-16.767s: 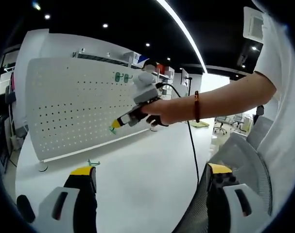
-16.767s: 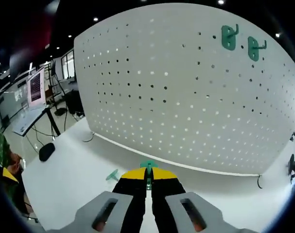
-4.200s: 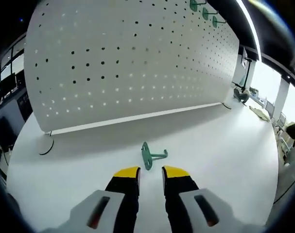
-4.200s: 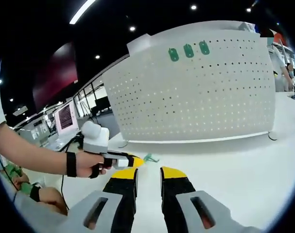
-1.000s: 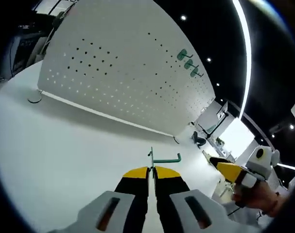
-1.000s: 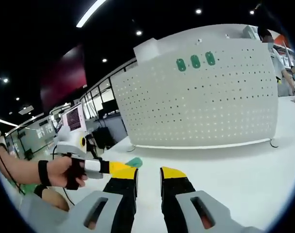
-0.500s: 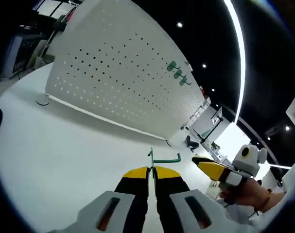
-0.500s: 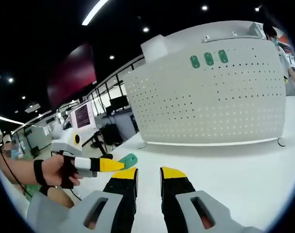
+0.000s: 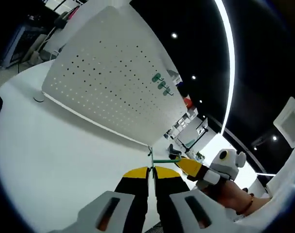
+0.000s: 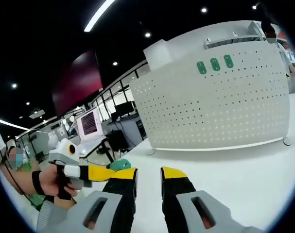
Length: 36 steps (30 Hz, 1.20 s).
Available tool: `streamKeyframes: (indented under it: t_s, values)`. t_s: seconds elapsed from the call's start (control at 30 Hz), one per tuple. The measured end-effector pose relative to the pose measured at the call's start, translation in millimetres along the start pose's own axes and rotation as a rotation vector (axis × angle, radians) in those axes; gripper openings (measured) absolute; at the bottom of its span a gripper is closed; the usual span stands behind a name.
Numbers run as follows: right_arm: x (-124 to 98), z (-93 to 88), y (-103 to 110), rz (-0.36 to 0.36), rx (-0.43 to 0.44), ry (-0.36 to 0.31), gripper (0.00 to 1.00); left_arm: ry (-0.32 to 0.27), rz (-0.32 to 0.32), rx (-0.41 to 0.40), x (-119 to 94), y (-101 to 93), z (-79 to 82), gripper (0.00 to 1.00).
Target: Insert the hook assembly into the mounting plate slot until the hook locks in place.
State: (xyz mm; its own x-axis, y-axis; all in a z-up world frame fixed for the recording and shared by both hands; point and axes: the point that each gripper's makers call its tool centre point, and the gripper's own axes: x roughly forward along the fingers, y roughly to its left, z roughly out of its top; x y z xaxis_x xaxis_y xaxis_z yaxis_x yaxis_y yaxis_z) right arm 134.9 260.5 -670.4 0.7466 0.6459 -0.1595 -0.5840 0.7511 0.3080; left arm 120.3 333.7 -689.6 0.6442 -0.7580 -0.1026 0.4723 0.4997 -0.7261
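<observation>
Hook (image 9: 163, 159), green and thin, is clamped between the closed jaws of the left tool (image 9: 151, 171), its stem sticking up above the yellow tips and its arm reaching sideways toward the right tool (image 9: 188, 166). It is off the table (image 9: 50, 150) and well short of the pegboard (image 9: 103, 82). In the right gripper view the left tool (image 10: 99, 173) comes in beside the pegboard's near end, with the hook's green plate (image 10: 119, 165) showing just past its tip.

Over the last few seconds the hook has gone from lying loose on the table in front of the pegboard to being pinched and lifted, and in the past second the left hand has swung so that the pegboard sits farther off, while the right tool has drawn in until its yellow tip is just beside the hook's arm. The right tool (image 10: 148, 173) has its jaws slightly apart, holding nothing.

Three green hooks (image 10: 214, 64) already sit in a row near the pegboard's top edge. By my reading, pickup is finished and the carry to the board is under way; insertion has not begun, and the right tool looks ready to steady or re-grip the hook first.
</observation>
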Motion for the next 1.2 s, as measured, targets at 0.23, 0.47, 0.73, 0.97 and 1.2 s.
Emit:
streamKeyframes:
  t_s: [0.23, 0.47, 0.73, 0.97, 1.2]
  values:
    - [1.5, 2.2, 9.8, 0.044, 0.035, -0.02, 0.18, -0.029, -0.043, -0.037, -11.1, -10.9, 0.5, 0.04]
    - [1.1, 4.1, 20.2, 0.081, 0.047, -0.034, 0.18, -0.028, -0.065, -0.06, -13.2, -17.1, -1.5, 0.04]
    - [1.8, 3.1, 38.6, 0.176, 0.115, -0.04, 0.15, -0.007, -0.117, -0.076, -7.7, -31.7, -8.1, 0.04]
    - [2.2, 8.2, 47.5, 0.243, 0.231, -0.066, 0.1, -0.004, -0.168, -0.106, -5.2, -42.2, -8.2, 0.04]
    - [2.6, 11.1, 51.2, 0.301, 0.413, -0.074, 0.04, -0.017, -0.215, -0.169, -7.9, -43.4, -3.0, 0.04]
